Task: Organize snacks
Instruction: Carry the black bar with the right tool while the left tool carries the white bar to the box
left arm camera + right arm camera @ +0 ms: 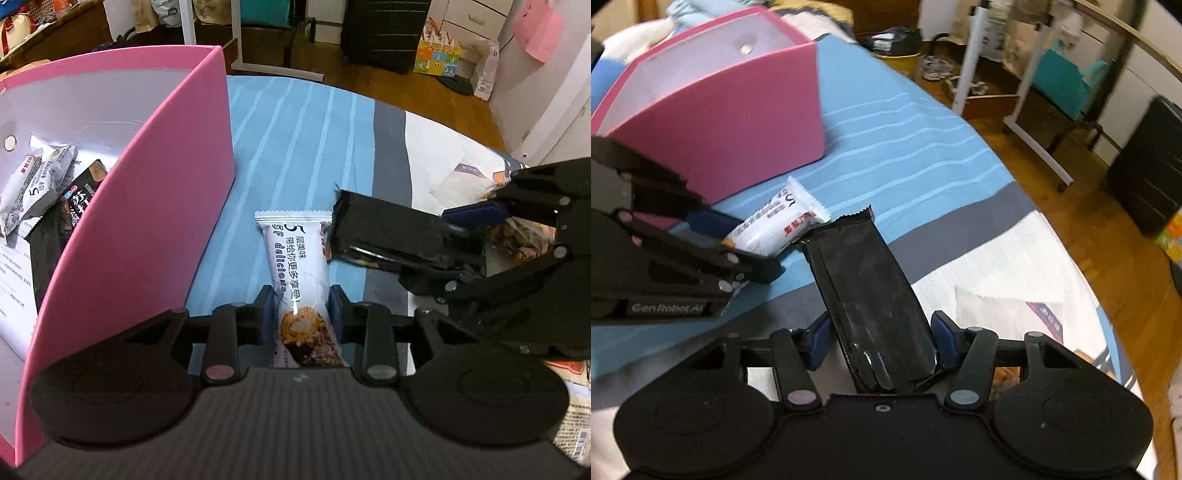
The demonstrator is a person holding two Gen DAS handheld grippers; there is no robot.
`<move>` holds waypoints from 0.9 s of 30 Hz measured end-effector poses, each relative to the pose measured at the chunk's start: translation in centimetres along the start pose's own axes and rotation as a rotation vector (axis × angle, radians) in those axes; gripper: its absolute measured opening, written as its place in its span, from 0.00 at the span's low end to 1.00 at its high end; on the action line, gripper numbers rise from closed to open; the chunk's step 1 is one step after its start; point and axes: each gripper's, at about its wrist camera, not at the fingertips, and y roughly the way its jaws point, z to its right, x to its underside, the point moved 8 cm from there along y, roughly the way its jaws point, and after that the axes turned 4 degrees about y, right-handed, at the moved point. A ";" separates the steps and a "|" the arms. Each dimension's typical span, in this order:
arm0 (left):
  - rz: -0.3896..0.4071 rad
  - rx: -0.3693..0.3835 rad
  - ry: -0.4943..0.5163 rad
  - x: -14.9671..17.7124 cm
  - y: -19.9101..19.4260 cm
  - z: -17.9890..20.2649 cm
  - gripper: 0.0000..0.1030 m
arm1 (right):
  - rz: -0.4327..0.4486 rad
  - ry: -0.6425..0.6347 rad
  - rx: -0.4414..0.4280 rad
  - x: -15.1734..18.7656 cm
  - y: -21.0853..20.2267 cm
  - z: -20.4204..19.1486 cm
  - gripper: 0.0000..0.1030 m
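My left fingers clamp the white snack bar and my right fingers grip the black packet, both lifted just beside the pink box, ready for dropping in.

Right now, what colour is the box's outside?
Pink box, white inside; clearest in the right wrist view.

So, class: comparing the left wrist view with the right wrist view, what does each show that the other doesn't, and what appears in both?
Only the left wrist view: the snacks already inside the pink box, and loose packets behind the right gripper.

Only the right wrist view: the long back of the black packet, which the right gripper grips.

Both: the pink box, the blue striped cover, and the white snack bar clamped in the left gripper.
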 end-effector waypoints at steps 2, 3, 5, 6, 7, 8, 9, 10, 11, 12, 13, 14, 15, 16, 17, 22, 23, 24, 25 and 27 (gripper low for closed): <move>0.006 0.001 0.018 0.1 -0.2 0.1 0.26 | 0.007 0.066 0.007 -0.1 0.0 0.3 0.60; 0.009 0.002 0.025 0.2 -0.4 0.1 0.25 | 0.006 0.106 0.011 -0.2 0.0 0.4 0.60; 0.019 -0.004 0.041 0.6 -0.9 0.0 0.24 | -0.005 0.162 0.011 -0.4 0.1 0.3 0.60; 0.024 -0.015 0.046 1.0 -1.0 -0.2 0.24 | -0.012 0.167 0.005 -0.4 0.1 0.1 0.60; 0.025 -0.022 0.046 1.4 -1.2 -0.4 0.24 | -0.017 0.148 -0.001 -0.3 0.2 -0.2 0.62; 0.030 -0.021 0.048 1.5 -1.3 -0.4 0.24 | -0.023 0.105 0.001 -0.2 0.4 -0.6 0.63; 0.035 -0.023 0.052 1.6 -1.6 -0.4 0.24 | -0.023 0.062 0.008 0.0 0.5 -0.9 0.63; 0.033 -0.016 0.058 1.6 -1.7 -0.2 0.24 | -0.022 0.042 0.009 0.1 0.6 -0.9 0.63; 0.032 -0.003 0.061 1.5 -1.8 -0.1 0.24 | -0.020 0.038 0.006 0.0 0.7 -0.8 0.62; 0.029 0.003 0.058 1.4 -2.0 -0.1 0.24 | -0.017 0.047 0.002 0.0 0.7 -0.6 0.61; 0.027 -0.001 0.060 1.4 -2.1 -0.1 0.24 | -0.010 0.062 0.004 -0.2 0.7 -0.4 0.59; 0.027 -0.006 0.066 1.4 -2.2 -0.1 0.24 | -0.002 0.070 0.010 -0.1 0.6 -0.4 0.58; 0.029 -0.009 0.073 1.4 -2.4 -0.1 0.24 | 0.004 0.073 0.014 -0.2 0.4 -0.5 0.58; 0.029 -0.012 0.080 1.5 -2.5 0.1 0.24 | 0.015 0.076 0.017 -0.1 0.2 -0.5 0.58; 0.027 -0.008 0.087 1.6 -2.8 0.2 0.24 | 0.026 0.085 0.015 0.0 0.0 -0.7 0.58; 0.025 0.008 0.109 2.4 -4.5 0.4 0.24 | 0.065 0.216 0.012 0.4 -1.5 -0.8 0.58; 0.025 0.009 0.116 2.5 -4.8 0.5 0.24 | 0.067 0.237 0.028 0.5 -1.8 -0.8 0.58; 0.026 0.012 0.124 2.6 -5.2 0.6 0.24 | 0.061 0.263 0.044 0.5 -2.0 -0.7 0.58; 0.028 0.009 0.130 2.7 -5.6 0.7 0.23 | 0.054 0.302 0.046 0.6 -2.3 -0.7 0.58; 0.032 0.010 0.141 2.7 -6.4 0.8 0.23 | 0.077 0.358 0.023 0.7 -3.3 -0.9 0.58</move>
